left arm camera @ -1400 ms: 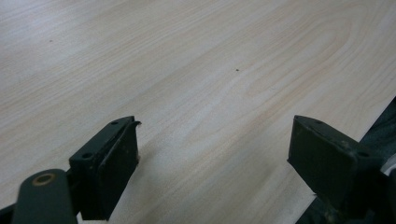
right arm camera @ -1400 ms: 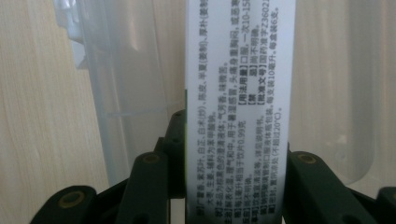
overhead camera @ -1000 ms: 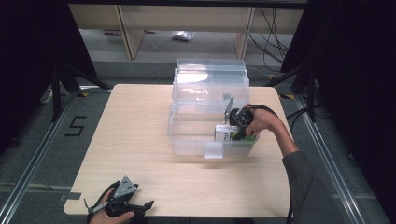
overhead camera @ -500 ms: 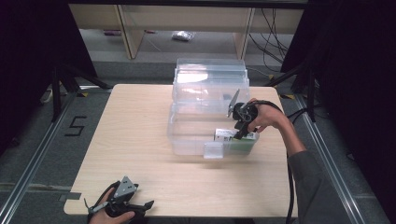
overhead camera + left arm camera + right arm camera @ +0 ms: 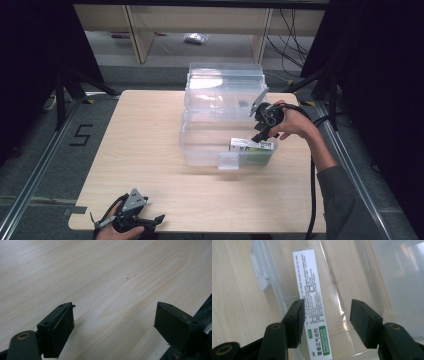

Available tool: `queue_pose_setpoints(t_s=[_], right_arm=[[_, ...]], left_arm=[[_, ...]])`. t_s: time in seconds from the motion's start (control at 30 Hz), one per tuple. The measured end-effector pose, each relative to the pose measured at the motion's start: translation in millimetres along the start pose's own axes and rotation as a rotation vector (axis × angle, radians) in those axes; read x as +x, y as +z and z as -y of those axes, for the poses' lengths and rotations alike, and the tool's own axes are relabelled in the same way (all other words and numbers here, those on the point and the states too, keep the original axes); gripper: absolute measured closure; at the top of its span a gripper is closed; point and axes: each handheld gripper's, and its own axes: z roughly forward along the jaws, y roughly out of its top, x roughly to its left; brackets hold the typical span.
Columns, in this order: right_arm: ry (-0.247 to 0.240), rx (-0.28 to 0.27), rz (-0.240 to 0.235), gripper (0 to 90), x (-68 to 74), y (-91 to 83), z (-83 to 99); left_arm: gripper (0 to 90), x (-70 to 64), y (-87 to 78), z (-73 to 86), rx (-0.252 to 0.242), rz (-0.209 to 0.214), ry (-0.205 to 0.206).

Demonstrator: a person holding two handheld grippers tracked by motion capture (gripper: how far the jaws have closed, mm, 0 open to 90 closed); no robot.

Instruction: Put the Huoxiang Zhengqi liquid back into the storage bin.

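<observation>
Pale wood bench (image 5: pixel 150 150) is seen under dark surroundings. At its near left corner the left claw (image 5: pixel 150 221) is rested, jaws spread wide, nothing gripped. Toward the right edge, a clear bin (image 5: pixel 200 145) is stood, with a white-and-green box (image 5: pixel 312 302) laid inside. Above it the right claw (image 5: pixel 325 320) is held open and empty; placement seems done, closing the bin perhaps left.

Wooden shelving (image 5: pixel 200 20) behind the pale wood table (image 5: pixel 150 145).
</observation>
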Motion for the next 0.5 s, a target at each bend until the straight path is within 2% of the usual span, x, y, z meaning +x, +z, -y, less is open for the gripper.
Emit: queue_pose_setpoints(t_s=[0.03, 0.1, 0.17, 0.23, 0.27, 0.3, 0.33, 0.37, 0.5], right_arm=[[0.005, -0.006, 0.008, 45.6, 0.3, -1.0, 0.1], [0.027, -0.033, 0.025, 45.3, 2.2, -3.1, 1.6], [0.04, -0.038, 0.031, 44.6, 3.5, -3.7, 2.1], [0.068, -0.036, 0.045, 42.7, 7.0, -5.5, 2.6], [0.089, -0.056, 0.059, 41.3, 8.4, -6.3, 3.0], [0.129, -0.103, 0.055, 39.7, 11.0, -7.7, 4.1], [0.129, -0.103, 0.055, 39.7, 11.0, -7.7, 4.1], [0.151, -0.113, 0.056, 39.2, 13.4, -8.0, 4.9], [0.162, -0.151, 0.056, 36.1, 19.0, -7.0, 8.7]], left_arm=[[15.5, -0.3, 0.7, 0.1, -0.005, -0.01, -0.011], [15.5, -0.5, 0.0, -0.4, -0.002, -0.009, -0.005], [15.5, -0.3, 0.0, -0.1, -0.004, 0.0, 0.001], [15.5, 0.0, 0.9, -0.2, -0.006, -0.011, -0.008], [15.5, 0.1, 0.4, -0.3, -0.004, -0.008, -0.005], [15.5, -0.5, -0.1, -0.3, -0.001, -0.008, -0.001], [15.5, -0.5, -0.1, -0.3, -0.001, -0.008, -0.001], [15.5, 0.4, 0.4, -0.2, 0.003, -0.01, 0.004], [15.5, -0.8, -0.3, -0.3, -0.001, -0.004, -0.002]])
